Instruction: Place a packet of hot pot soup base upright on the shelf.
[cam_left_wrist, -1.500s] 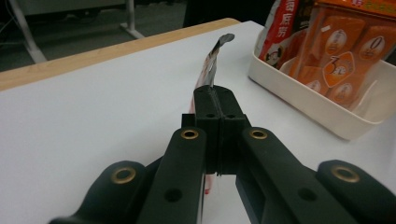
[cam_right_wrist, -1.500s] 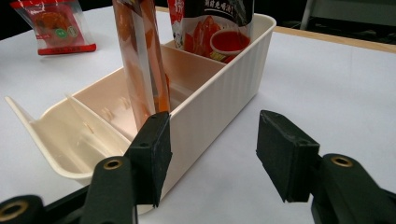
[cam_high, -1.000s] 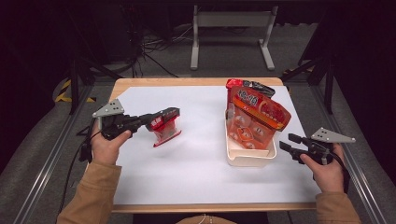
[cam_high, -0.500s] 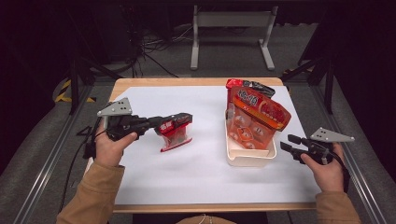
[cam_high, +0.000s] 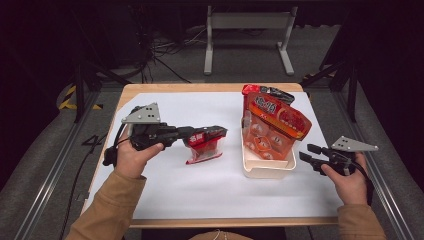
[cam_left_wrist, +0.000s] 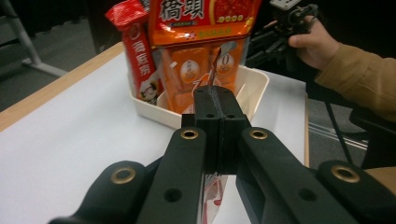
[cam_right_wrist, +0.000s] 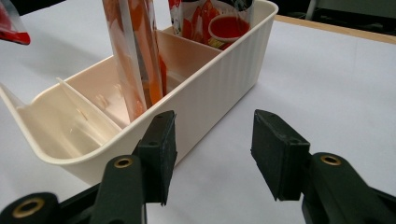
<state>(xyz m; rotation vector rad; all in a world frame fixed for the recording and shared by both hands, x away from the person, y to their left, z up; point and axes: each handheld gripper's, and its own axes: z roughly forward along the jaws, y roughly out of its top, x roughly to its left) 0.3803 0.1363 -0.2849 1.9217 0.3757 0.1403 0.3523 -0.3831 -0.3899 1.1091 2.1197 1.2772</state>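
Observation:
My left gripper (cam_high: 220, 132) is shut on the top edge of a small red snack packet (cam_high: 204, 148), which hangs just above the white table. In the left gripper view the jaws (cam_left_wrist: 215, 93) are pressed together, with the packet (cam_left_wrist: 214, 191) showing below them. They point at a cream divided bin (cam_high: 265, 171) that holds a big orange bag (cam_high: 274, 124) and a red stick packet (cam_left_wrist: 140, 51). My right gripper (cam_high: 306, 153) stands open by the bin's right side (cam_right_wrist: 219, 93). Its jaws have just been closing a little, with nothing between them.
The bin's nearest compartments (cam_right_wrist: 60, 126) hold nothing. White table surface (cam_high: 200, 190) stretches in front of and left of the bin. A wooden table edge (cam_high: 200, 87) runs along the back, with a metal stand and cables on the floor behind.
My left gripper has carried the red packet to the right, toward the bin, and slightly upward. The right hand has stayed put.

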